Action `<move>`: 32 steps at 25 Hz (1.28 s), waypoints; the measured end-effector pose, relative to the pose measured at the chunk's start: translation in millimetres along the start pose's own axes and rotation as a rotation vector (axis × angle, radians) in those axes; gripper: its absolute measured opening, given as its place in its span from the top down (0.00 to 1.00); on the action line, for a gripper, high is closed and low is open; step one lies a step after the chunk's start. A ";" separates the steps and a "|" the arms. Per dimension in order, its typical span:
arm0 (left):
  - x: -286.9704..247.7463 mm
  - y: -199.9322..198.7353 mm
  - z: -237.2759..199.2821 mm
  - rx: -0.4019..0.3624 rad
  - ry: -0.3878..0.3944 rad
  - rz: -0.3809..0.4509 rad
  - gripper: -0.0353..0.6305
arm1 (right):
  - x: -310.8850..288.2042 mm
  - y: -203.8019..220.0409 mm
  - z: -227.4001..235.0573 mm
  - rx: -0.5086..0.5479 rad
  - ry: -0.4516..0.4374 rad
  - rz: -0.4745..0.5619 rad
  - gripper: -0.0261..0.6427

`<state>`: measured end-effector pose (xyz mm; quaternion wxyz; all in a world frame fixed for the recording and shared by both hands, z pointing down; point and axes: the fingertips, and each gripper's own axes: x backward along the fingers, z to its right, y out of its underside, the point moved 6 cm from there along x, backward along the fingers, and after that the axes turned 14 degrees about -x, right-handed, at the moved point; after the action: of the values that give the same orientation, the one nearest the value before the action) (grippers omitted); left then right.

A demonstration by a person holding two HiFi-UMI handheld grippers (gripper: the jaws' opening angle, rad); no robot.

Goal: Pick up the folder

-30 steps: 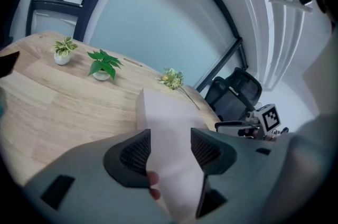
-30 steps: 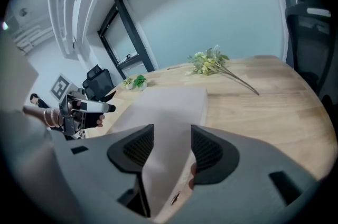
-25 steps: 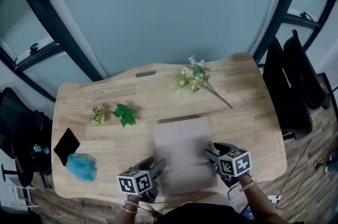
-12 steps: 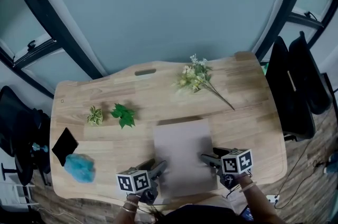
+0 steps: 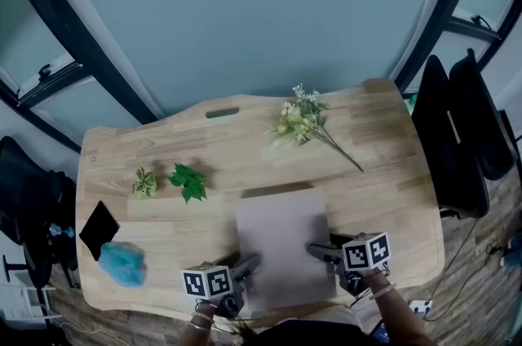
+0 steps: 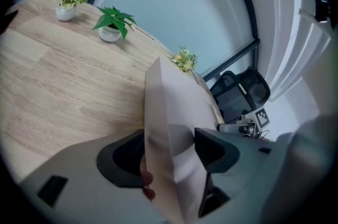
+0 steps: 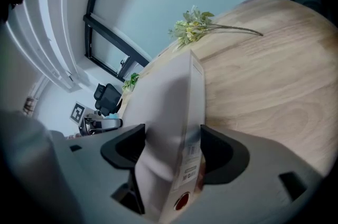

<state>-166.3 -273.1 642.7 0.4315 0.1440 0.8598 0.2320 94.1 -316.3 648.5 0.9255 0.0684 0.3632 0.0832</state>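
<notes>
— While two grippers reach in from the near side, what lies on the light wooden table [image 5: 383,173]?

— One flat, pale grey folder [image 5: 281,246], at the middle of the table's near edge.

— How are the grippers set?

— The left gripper [image 6: 169,136] is at the folder's near left corner and the right gripper [image 7: 172,132] at its near right corner. Each has its two jaws spread wide, having just been opening, with the folder's edge between them.

— What else is there, counted?

— Two small plants in white pots stand side by side on the table's left half: one pale variegated plant [image 5: 145,183] and one green leafy plant [image 5: 189,181]. One spray of pale flowers [image 5: 300,120] lies towards the table's far right. One black flat square [image 5: 99,228] and one turquoise fluffy cloth [image 5: 122,263] sit just beside each other at the table's near left corner. Two black office chairs [image 5: 444,140] stand beyond the table's right edge.
</notes>
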 end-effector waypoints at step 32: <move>-19.8 6.5 1.9 0.099 0.083 -0.087 0.48 | -8.3 -1.2 4.2 -0.017 0.017 -0.034 0.48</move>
<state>-152.9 -275.9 658.5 0.3973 0.1179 0.8929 0.1758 91.1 -319.5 656.8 0.9243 0.0535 0.3712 0.0714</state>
